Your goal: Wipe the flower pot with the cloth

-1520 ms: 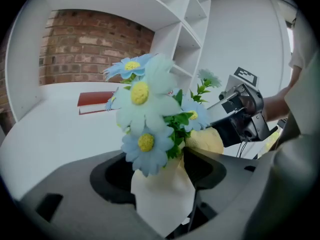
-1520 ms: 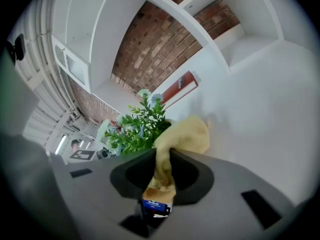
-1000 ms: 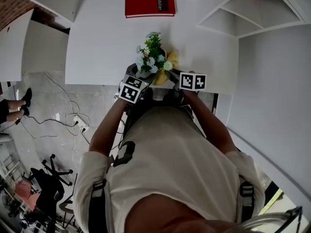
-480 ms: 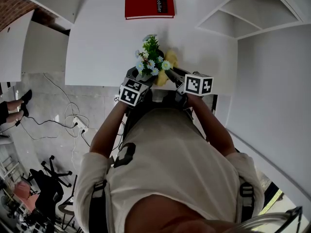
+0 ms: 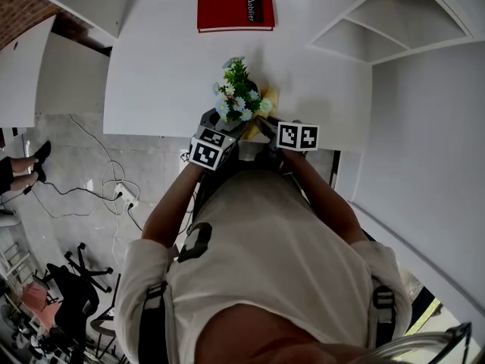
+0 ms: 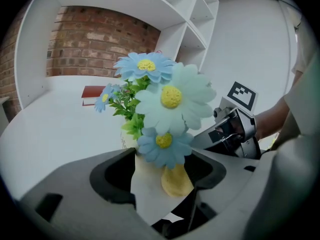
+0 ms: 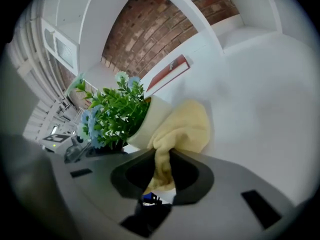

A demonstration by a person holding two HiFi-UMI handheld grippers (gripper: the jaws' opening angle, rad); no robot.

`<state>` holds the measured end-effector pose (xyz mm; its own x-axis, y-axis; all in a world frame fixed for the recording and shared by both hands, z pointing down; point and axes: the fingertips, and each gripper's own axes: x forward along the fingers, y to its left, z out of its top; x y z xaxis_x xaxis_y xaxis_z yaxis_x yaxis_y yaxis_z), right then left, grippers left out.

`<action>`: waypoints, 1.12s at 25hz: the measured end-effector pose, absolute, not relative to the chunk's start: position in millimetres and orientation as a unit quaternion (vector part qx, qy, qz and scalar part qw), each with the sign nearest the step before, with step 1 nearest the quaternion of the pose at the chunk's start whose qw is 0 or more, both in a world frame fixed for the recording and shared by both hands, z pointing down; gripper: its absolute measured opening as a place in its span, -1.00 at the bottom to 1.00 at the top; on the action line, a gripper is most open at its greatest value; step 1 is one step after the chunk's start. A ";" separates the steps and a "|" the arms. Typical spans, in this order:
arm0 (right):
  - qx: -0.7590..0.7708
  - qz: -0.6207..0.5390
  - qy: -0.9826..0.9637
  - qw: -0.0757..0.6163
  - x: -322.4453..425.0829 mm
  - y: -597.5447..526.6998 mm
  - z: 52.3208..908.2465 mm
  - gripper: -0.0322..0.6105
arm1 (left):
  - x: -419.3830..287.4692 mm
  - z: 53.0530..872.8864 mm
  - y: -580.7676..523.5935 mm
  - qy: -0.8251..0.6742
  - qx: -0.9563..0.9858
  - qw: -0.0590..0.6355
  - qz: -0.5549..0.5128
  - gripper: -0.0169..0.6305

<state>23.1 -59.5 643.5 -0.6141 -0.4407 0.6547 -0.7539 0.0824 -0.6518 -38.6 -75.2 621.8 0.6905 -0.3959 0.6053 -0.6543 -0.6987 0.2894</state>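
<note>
While the left gripper [image 6: 162, 176] clasps the cream flower pot [image 6: 147, 184] between wide-set jaws at the near edge of the white table [image 5: 151, 67], the right gripper [image 7: 160, 176] is clenched on a yellow cloth [image 7: 182, 126], whose bunched end touches the pot's side below the blue daisies [image 6: 170, 96]. Further back, a red book [image 5: 235, 10] lies flat.

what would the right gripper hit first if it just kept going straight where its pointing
The cloth it holds is bunched just ahead of the right gripper, so it would likely press that into the flower pot's side first, though depth is unclear.
</note>
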 end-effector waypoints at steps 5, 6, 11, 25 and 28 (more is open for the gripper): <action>0.422 0.536 -0.714 0.157 30.5 -64.6 641.5 -0.62 | -35.7 621.9 -73.2 -0.293 0.885 0.257 0.254 0.00; 0.427 0.534 -0.713 0.155 32.4 -66.3 637.5 -0.62 | -34.4 620.6 -72.7 -0.293 0.885 0.259 0.254 0.00; 0.427 0.519 -0.733 0.108 29.9 -80.2 594.0 -0.62 | -25.7 618.9 -69.4 -0.290 0.885 0.268 0.246 0.00; 0.447 0.521 -0.709 0.158 35.6 -79.9 642.3 -0.63 | -14.6 628.3 -58.2 -0.241 0.893 0.265 0.273 -0.08; 0.442 0.522 -0.712 0.158 36.6 -80.7 644.3 -0.62 | -31.4 622.5 -70.3 -0.240 0.901 0.238 0.271 -0.08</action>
